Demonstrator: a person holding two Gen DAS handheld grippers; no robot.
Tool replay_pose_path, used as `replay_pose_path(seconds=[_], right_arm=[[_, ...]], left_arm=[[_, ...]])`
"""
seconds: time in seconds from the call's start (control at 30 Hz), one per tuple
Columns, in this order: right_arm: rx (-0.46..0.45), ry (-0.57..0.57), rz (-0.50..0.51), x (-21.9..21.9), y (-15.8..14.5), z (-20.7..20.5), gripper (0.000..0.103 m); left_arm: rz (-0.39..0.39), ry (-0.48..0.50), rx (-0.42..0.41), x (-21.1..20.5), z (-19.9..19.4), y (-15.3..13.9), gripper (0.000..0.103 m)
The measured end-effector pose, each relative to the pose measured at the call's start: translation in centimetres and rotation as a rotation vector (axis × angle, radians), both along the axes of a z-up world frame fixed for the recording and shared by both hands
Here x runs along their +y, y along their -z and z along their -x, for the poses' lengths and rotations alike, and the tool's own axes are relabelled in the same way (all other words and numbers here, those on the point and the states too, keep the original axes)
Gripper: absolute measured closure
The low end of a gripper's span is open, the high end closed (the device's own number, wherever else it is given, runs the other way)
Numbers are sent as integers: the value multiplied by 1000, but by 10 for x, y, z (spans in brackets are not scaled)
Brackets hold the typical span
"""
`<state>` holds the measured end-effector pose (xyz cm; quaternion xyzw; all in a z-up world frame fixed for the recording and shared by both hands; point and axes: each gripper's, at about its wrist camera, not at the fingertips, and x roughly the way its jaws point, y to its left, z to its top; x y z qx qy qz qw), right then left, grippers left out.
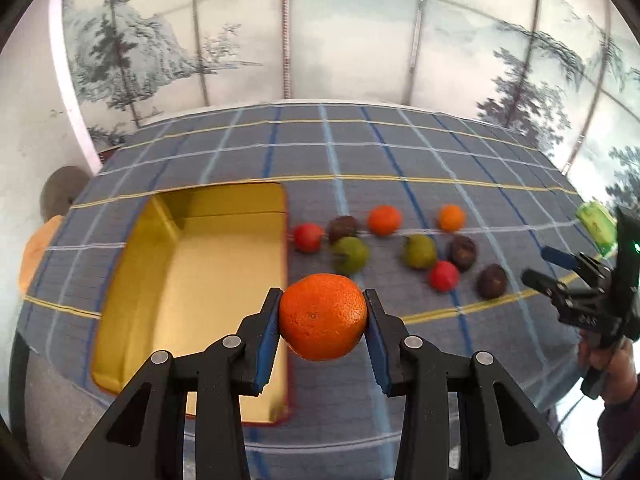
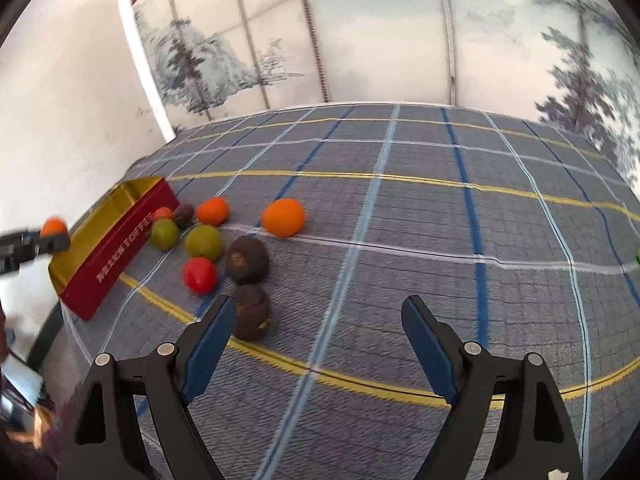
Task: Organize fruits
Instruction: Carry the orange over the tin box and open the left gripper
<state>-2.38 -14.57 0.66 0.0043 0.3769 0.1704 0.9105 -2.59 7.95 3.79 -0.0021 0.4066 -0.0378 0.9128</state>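
My left gripper (image 1: 323, 316) is shut on an orange tangerine (image 1: 323, 317), held above the right edge of an open gold-lined red tin box (image 1: 208, 280). The box interior shows no fruit. In the right wrist view the box (image 2: 108, 248) is at the left, with the left gripper and its tangerine (image 2: 54, 227) over it. My right gripper (image 2: 318, 344) is open and empty, low over the cloth, just right of a brown fruit (image 2: 252, 312). Loose fruit lies beside the box: two tangerines (image 2: 283, 217), two green fruits (image 2: 203, 242), two red ones (image 2: 199, 275), brown ones (image 2: 246, 260).
A grey plaid tablecloth (image 2: 440, 240) covers the table. A painted folding screen (image 1: 320, 32) stands behind it. In the left wrist view the right gripper (image 1: 568, 280) is at the right edge, held in a hand. A small green object (image 2: 637, 257) sits at the far right.
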Motion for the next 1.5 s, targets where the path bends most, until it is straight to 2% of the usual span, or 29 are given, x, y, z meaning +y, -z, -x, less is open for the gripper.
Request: replay_pose_path(seconds=[0.43, 0.57, 0.7, 0.87, 1.07, 1.5], right_arm=[[25, -31, 100, 34, 15, -7, 20], [16, 13, 76, 27, 16, -10, 20], [6, 66, -5, 8, 10, -13, 15], [2, 112, -43, -6, 11, -17, 14], [-14, 100, -31, -3, 12, -17, 10], [-24, 87, -11, 3, 15, -16, 10]], left_arm=[[-161, -95, 6, 58, -42, 11, 62], [-183, -112, 21, 73, -59, 16, 62], [-222, -122, 45, 85, -80, 23, 62], [-245, -134, 84, 102, -107, 33, 62], [-258, -141, 113, 112, -129, 39, 62], [-286, -157, 158, 127, -153, 54, 61]])
